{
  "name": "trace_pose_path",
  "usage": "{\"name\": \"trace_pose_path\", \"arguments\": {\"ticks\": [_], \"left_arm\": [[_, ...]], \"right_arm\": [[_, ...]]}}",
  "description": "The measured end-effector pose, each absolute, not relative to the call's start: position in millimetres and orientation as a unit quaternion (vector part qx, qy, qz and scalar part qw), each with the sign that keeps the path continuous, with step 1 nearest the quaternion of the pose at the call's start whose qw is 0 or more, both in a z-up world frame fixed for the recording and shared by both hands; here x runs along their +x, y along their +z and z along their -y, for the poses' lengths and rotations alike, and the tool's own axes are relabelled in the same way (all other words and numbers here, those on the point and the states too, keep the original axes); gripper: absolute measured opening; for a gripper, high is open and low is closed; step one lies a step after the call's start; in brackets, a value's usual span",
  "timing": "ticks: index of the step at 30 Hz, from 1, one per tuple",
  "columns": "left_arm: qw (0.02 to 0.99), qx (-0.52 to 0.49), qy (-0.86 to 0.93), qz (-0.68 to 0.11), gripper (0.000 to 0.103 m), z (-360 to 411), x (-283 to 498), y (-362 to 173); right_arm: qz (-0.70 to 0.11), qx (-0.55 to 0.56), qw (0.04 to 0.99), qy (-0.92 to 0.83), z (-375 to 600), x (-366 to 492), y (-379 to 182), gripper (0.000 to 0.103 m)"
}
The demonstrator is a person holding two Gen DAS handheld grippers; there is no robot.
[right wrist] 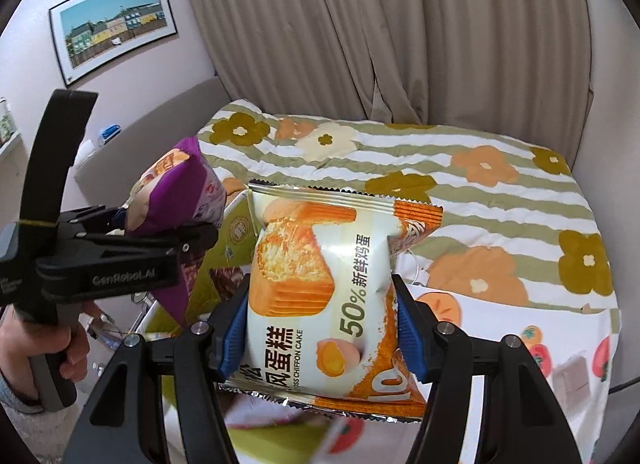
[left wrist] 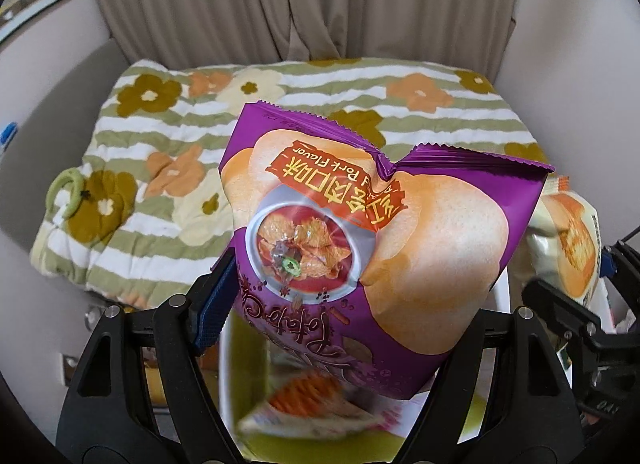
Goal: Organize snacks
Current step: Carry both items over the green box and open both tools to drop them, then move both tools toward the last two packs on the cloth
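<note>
Nearest me, the left gripper point(left wrist: 340, 328) is clamping a purple chip bag point(left wrist: 360, 232) held in the air, and the right gripper point(right wrist: 320, 328) is squeezing a cake packet point(right wrist: 320, 292) (orange and white) just beside it at three o'clock. Beyond both, at twelve o'clock, a flowered quilt point(right wrist: 460, 199) is lying before beige curtains point(right wrist: 360, 23).

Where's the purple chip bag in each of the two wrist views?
Left wrist view: the purple chip bag fills the centre, clamped in the left gripper.
Right wrist view: it sits at the left edge, seen side-on, next to the chiffon cake packet.
Shared landmark: the flowered striped blanket.
</note>
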State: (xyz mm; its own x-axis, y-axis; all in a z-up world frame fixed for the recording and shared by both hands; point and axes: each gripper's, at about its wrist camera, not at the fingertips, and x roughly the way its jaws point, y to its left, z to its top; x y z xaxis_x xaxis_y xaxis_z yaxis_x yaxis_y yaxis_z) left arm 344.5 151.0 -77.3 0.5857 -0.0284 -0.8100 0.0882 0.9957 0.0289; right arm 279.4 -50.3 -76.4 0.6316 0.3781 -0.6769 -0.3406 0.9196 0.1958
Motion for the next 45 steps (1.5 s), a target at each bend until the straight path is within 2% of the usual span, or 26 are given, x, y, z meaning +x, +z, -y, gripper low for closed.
{"name": "trace_pose_path", "arguments": {"ticks": [3, 6, 7, 24, 26, 27, 28, 34, 45], "left_arm": [[0.879, 0.038, -0.050, -0.473, 0.079, -159.9, 371.6, -90.5], [0.878, 0.048, -0.066, -0.472, 0.102, -157.5, 381.5, -98.5], [0.878, 0.049, -0.072, -0.470, 0.102, -156.8, 382.1, -99.5], [0.872, 0.011, -0.059, -0.487, 0.102, -176.6, 346.3, -116.1], [0.873, 0.008, -0.053, -0.485, 0.102, -181.0, 342.1, -115.9], [0.873, 0.008, -0.051, -0.485, 0.102, -182.6, 340.4, -116.2], [0.872, 0.007, -0.047, -0.486, 0.102, -184.3, 338.0, -117.3], [0.871, 0.000, -0.038, -0.490, 0.102, -191.9, 327.1, -119.9], [0.886, -0.002, -0.029, -0.462, 0.102, -201.4, 295.0, -93.0]], "right_arm": [[-0.395, 0.030, 0.899, 0.185, 37.1, 290.6, -86.1, 0.059], [-0.408, 0.034, 0.897, 0.168, 31.5, 298.0, -94.4, 0.059], [-0.412, 0.034, 0.896, 0.162, 31.0, 300.1, -97.1, 0.059], [-0.449, 0.041, 0.875, 0.175, 18.2, 305.5, -117.0, 0.061], [-0.449, 0.038, 0.875, 0.178, 14.6, 303.3, -120.0, 0.074], [-0.446, 0.037, 0.876, 0.182, 14.4, 301.6, -120.3, 0.093], [-0.442, 0.036, 0.877, 0.188, 13.5, 298.6, -120.9, 0.103], [-0.433, 0.028, 0.882, 0.184, 14.9, 288.4, -124.7, 0.103], [-0.396, 0.023, 0.899, 0.184, 8.8, 263.9, -94.4, 0.103]]}}
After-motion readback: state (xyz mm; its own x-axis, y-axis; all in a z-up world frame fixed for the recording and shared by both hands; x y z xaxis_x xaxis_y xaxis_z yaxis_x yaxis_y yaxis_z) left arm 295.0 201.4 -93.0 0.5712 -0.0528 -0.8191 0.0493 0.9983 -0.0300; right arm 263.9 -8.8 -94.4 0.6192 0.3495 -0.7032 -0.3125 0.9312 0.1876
